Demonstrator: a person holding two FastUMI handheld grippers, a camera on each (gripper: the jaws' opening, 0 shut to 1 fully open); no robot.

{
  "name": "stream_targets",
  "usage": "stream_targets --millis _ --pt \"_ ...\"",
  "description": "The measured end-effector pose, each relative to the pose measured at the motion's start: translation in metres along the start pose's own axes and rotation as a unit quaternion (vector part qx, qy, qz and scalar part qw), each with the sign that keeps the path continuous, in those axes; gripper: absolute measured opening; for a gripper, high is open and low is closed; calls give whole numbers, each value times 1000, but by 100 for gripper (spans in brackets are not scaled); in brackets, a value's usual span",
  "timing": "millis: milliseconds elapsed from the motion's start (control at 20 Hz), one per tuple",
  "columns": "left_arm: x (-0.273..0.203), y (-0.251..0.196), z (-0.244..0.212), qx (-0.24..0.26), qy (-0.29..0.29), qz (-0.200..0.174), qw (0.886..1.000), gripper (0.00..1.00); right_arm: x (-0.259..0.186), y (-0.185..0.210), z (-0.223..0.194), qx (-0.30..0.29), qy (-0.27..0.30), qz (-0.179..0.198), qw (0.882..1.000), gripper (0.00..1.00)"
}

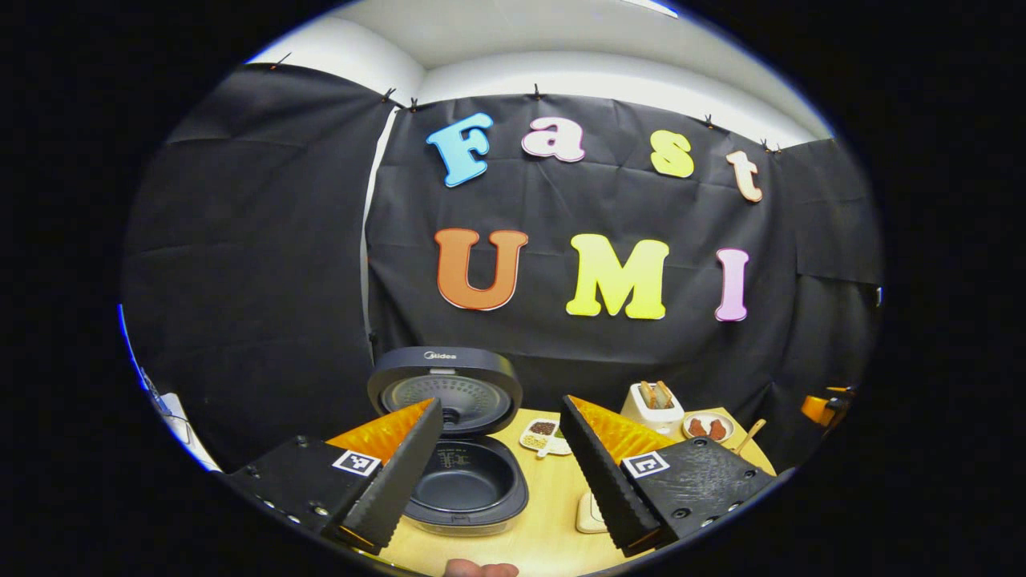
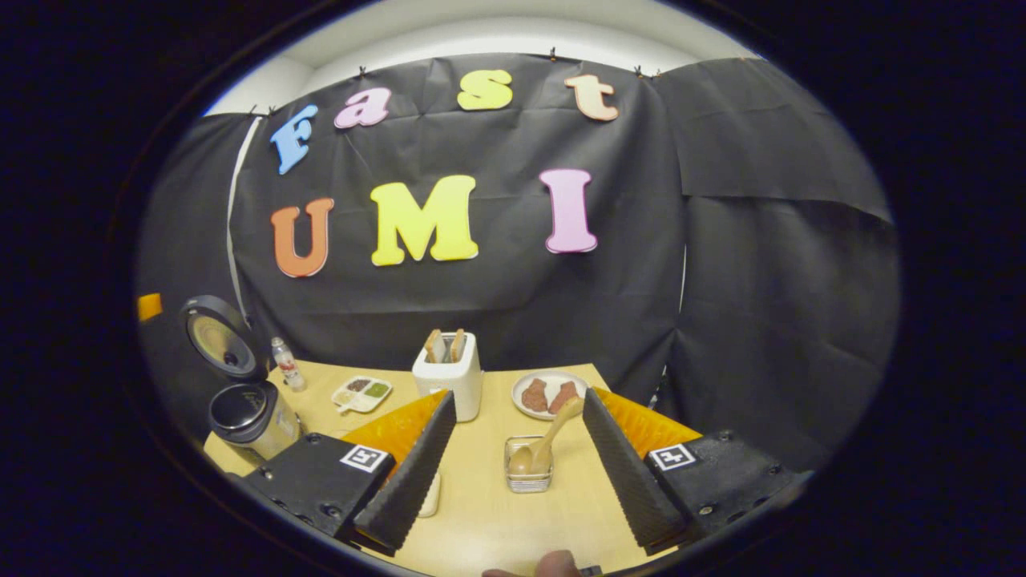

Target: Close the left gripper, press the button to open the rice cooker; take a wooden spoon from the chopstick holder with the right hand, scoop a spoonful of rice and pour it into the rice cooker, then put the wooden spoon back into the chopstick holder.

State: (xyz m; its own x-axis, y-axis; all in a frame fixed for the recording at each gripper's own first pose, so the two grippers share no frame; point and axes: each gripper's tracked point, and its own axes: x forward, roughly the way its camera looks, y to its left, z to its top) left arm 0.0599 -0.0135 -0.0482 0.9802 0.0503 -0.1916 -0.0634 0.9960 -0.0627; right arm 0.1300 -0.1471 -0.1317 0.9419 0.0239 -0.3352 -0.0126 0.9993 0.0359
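Black cloth backs the worktop (image 2: 481, 513). At lower centre, the cooker (image 1: 465, 473) is seen open; both hand-held grippers (image 1: 501, 473) (image 2: 519, 469) are spread, empty. Next, the spoon (image 2: 549, 445) in the holder (image 2: 529, 473) is to be gripped by the right one.

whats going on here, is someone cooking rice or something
A person holds a gripper in each hand over a wooden table. The rice cooker already stands open, lid up, its pot looking empty. The left gripper hovers open in front of it. The right gripper is open too, facing the wooden spoon, which sits in the chopstick holder.
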Motion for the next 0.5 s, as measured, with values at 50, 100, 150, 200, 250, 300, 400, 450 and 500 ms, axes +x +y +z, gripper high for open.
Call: stream_targets --millis 50,100,150,200,250,300,400,450,500 --pt "1 -6 0 -1 1 -3 1000 94 11 -5 -9 3 12 3 1000 100" --pt "2 -11 0 1 2 -6 1000 94 23 -8 -17 8 24 6 1000 100" --pt "4 -15 0 4 3 -8 1000 94 35 -10 -28 13 38 14 999 100" --pt "6 -17 -3 8 5 -7 1000 94 48 -13 -38 19 50 20 998 100" --pt "9 -17 -4 10 6 -2 1000 94 61 -18 -48 27 62 21 997 100" --pt "13 -17 -3 12 6 4 1000 95 75 -24 -59 36 75 20 996 100" --pt "20 -20 -3 17 3 15 1000 94 101 -29 -84 51 104 25 993 100" --pt "22 -21 -1 16 0 17 1000 94 113 -30 -96 60 118 29 991 100" --pt "24 -23 1 15 -3 19 1000 94 125 -32 -105 68 128 29 989 100"
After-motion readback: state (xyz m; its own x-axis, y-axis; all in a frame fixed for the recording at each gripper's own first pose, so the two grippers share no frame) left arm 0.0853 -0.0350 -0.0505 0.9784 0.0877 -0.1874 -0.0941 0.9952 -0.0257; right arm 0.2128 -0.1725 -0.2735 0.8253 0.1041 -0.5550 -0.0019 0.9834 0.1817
